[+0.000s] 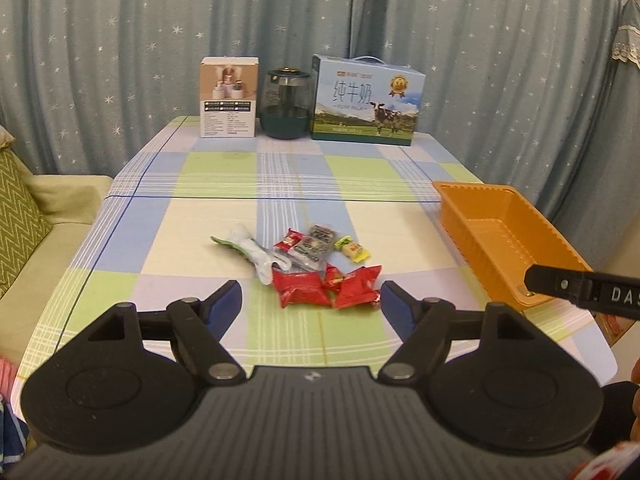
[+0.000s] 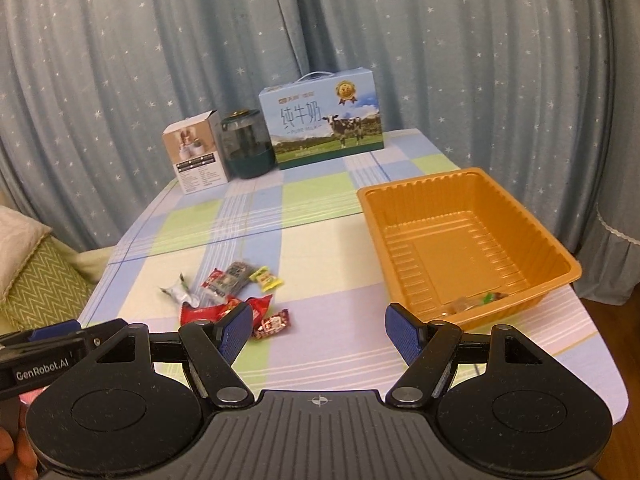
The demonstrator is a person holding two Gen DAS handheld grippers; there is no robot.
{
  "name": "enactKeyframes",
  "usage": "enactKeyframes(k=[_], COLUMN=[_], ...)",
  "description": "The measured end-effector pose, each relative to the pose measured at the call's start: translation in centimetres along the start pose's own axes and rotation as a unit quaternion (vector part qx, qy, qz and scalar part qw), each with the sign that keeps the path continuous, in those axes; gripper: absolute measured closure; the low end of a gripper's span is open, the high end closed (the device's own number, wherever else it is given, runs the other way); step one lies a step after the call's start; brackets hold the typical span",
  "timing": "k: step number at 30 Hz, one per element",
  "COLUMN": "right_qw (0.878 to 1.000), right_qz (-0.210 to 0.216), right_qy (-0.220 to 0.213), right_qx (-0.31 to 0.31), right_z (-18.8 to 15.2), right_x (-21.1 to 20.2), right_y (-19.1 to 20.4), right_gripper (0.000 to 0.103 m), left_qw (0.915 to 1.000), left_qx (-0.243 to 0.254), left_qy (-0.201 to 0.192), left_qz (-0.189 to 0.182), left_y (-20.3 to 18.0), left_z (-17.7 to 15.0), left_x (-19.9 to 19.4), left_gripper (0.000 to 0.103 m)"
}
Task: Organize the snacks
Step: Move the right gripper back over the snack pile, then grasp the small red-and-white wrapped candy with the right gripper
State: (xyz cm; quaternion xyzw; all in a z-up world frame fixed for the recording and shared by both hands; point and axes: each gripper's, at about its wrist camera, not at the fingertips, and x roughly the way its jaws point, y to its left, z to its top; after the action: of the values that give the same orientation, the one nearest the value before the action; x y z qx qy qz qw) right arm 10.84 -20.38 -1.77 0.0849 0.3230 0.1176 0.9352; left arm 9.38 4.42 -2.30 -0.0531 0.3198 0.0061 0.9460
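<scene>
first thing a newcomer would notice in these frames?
Probably the orange tray at the table's right edge, bright against the pastel checked tablecloth; something small lies at its near end. Next, the heap of snack packets, mostly red, mid-table just ahead of the open left claw, with the right claw open too. At the far edge stands a blue milk carton printed with a cow.

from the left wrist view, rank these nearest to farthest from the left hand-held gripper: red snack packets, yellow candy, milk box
From the left hand-held gripper:
1. Red snack packets, just ahead between the open fingers.
2. Yellow candy, farther up the table, slightly right.
3. Milk box, at the table's far edge by the curtain.
</scene>
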Motion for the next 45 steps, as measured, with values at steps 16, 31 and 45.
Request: enactKeyframes(k=[16, 31, 45], right_qw=[0.998, 0.991, 0.982], right_qz=[0.017, 0.036, 0.037], right_qy=[0.048, 0.082, 0.082], right_qx=[-0.025, -0.096, -0.167], right_z=[-2.4, -3.5, -3.9], right_x=[8.4, 16.7, 20.2], right_y=[1.3, 2.5, 4.4], right_gripper=[0.031, 0.039, 0.053], left_qw=[0.9992, 0.9987, 0.9984], left_qx=[0.007, 0.015, -0.001], left_qy=[0.038, 0.048, 0.056], left_qz=[0.009, 0.0, -0.007], left_y=[1.9, 3.6, 4.4], left_z=[-1.2, -1.0, -1.6], left_x=[6.3, 12.8, 14.1], left_gripper=[0.029, 0.029, 0.029])
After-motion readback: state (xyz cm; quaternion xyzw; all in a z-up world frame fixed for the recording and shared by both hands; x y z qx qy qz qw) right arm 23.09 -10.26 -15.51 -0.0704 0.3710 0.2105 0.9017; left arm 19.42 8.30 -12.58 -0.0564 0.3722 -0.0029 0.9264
